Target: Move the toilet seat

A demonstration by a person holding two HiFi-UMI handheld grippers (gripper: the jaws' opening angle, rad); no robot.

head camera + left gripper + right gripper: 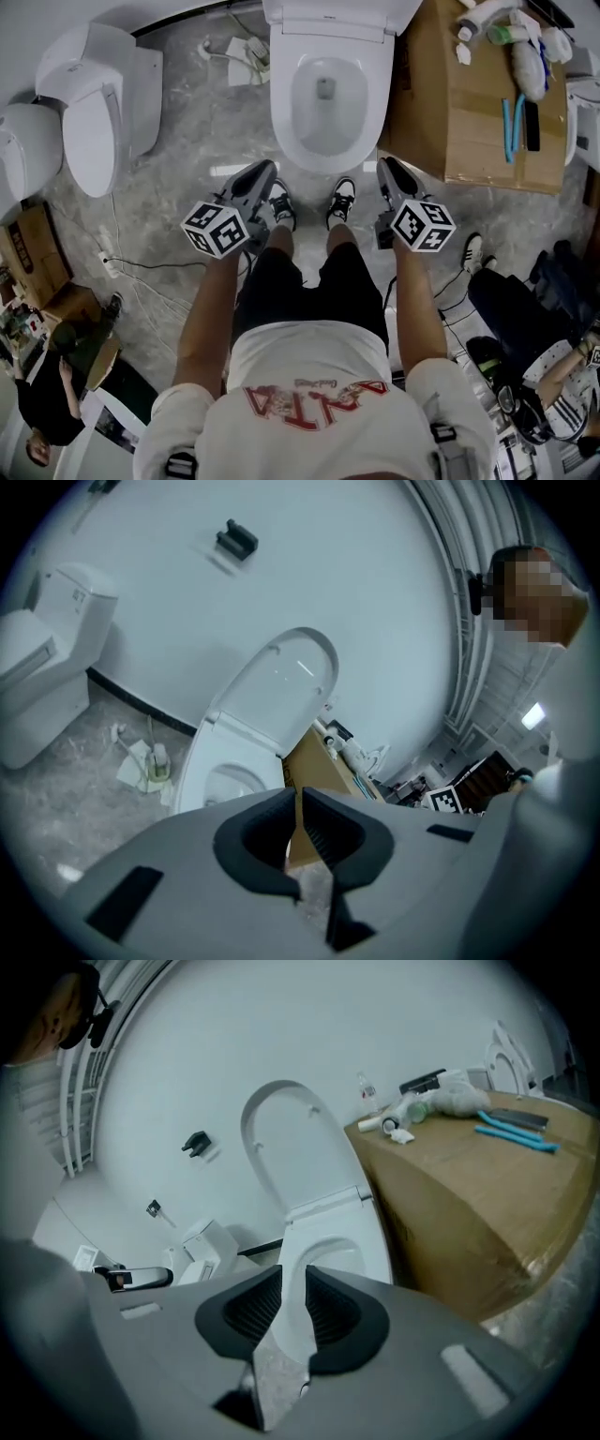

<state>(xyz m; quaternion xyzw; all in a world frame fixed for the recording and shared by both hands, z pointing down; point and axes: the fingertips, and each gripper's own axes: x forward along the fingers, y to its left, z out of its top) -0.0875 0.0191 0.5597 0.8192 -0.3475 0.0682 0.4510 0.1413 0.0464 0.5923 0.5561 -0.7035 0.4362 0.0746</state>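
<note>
A white toilet [286, 112] stands straight ahead of my feet, its bowl uncovered. Its hinged cover [328, 19] is raised and leans back against the wall; it also shows in the left gripper view [281, 691] and the right gripper view [291, 1147]. I cannot tell the seat from the lid in it. My left gripper [262, 171] hangs low in front of the bowl's left side, shut and empty [298, 803]. My right gripper [386, 167] hangs by the bowl's right front, its jaws a little apart with nothing between them [293, 1283]. Neither touches the toilet.
A large cardboard box [469, 103] stands tight against the toilet's right, with bottles, a brush and blue tools on top. Two more toilets [98, 103] stand at the left. Paper scraps [246, 58] and cables lie on the marble floor. People sit or stand behind me on both sides.
</note>
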